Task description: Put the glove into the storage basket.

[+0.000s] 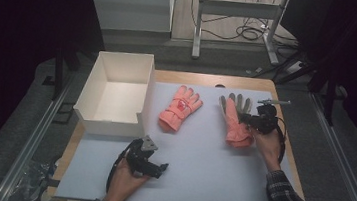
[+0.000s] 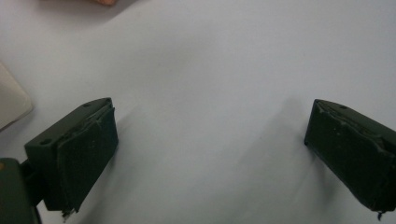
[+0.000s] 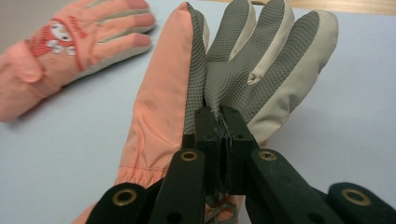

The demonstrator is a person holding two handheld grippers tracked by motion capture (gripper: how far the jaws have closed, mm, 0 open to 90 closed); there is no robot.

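We have the right gripper (image 3: 219, 119) pinched shut on a fold of the grey palm fabric of the right-hand glove (image 3: 224, 79), which lies palm up on the desk (image 1: 209, 169) near its right edge, fingers pointing away from us. Our grip is thin: the jaws catch only a small pucker of the textured palm, so if we lift quickly the fabric could slide out and the glove drop back, or hang lopsided and twist as the heavier cuff swings down. The other glove (image 1: 180, 108) lies flat, back up, near the middle of the desk and just beside the white box (image 1: 117, 91); dragging the held glove low across the desk could nudge it askew. Our left gripper (image 1: 152, 165) hovers with its jaws wide apart over bare desk, well apart from both gloves, so it offers no support. If the box is the goal, a dangling cuff could catch on its near wall.
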